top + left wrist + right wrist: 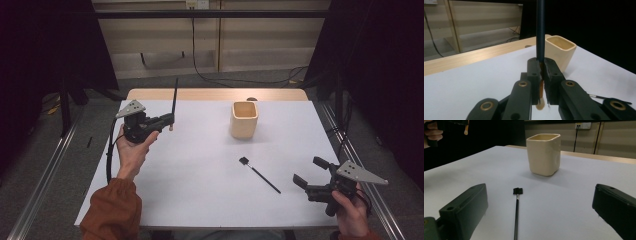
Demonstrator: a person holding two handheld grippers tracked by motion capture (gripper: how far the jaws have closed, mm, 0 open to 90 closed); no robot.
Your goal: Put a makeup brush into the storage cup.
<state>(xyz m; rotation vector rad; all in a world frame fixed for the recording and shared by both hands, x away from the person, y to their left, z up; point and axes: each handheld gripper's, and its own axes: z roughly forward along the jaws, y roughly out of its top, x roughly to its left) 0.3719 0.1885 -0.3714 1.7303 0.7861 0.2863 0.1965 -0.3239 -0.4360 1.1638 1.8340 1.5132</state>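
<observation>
My left gripper (169,121) (542,67) is held up over the table's left side, shut on a slim brush (174,97) (540,30). The brush's dark handle points straight up and its tan tip (540,103) hangs below the jaws. A cream square cup (244,120) (561,50) (544,153) stands upright at the centre-back, to the right of that gripper. A black flat-headed brush (260,173) (517,212) lies on the sheet in front of the cup. My right gripper (307,171) (539,195) rests low at the front right, open, with its jaws aimed at the black brush and the cup.
A white sheet (200,195) covers the table, with a wooden strip (215,94) along the far edge. Cables (200,70) run across the floor behind the table, below a shelf unit. Metal rails (45,175) flank both sides.
</observation>
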